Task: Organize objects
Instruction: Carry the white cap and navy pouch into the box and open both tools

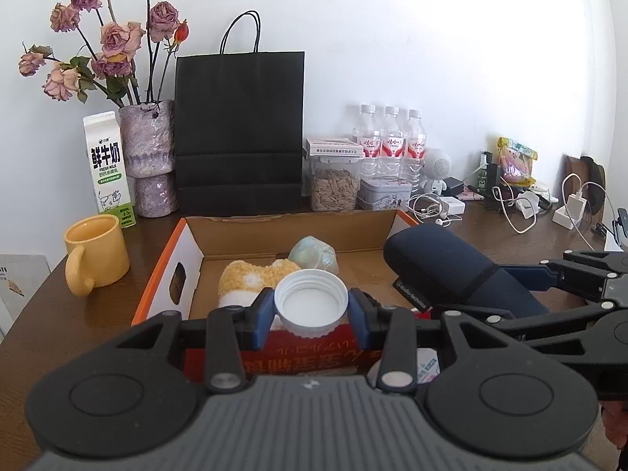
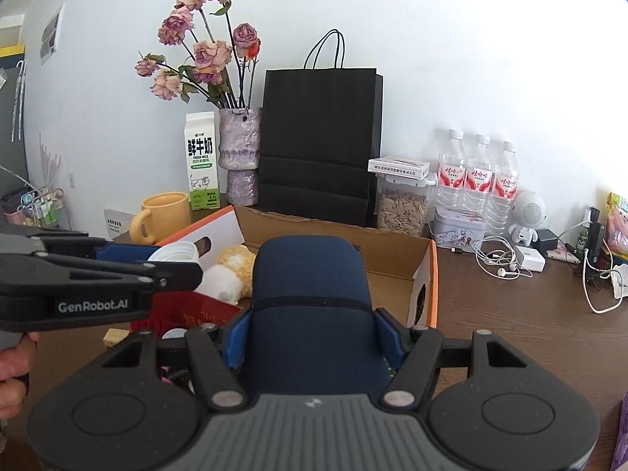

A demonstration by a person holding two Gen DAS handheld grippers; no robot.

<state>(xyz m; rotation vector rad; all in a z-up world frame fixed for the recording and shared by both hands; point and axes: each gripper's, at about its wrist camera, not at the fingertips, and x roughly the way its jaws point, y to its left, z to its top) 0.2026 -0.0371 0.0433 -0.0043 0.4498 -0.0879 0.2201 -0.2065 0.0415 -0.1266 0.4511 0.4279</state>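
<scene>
My left gripper [image 1: 311,308] is shut on a white screw cap [image 1: 311,301], its open side facing the camera, held over the near edge of an open cardboard box [image 1: 290,229]. My right gripper [image 2: 310,335] is shut on a dark blue soft case [image 2: 310,302] with a black band and an audio-technica label, also above the box [image 2: 392,251]. In the left wrist view that case [image 1: 443,271] reaches in from the right. Inside the box lie a yellow and white plush toy [image 1: 251,280] and a pale crumpled bag [image 1: 314,253].
Behind the box stand a black paper bag [image 1: 239,129], a vase of dried roses [image 1: 151,157], a milk carton [image 1: 108,165], a seed jar [image 1: 333,184], a tin and three water bottles [image 1: 390,141]. A yellow mug [image 1: 96,253] sits left. Cables and chargers [image 1: 522,204] clutter the right.
</scene>
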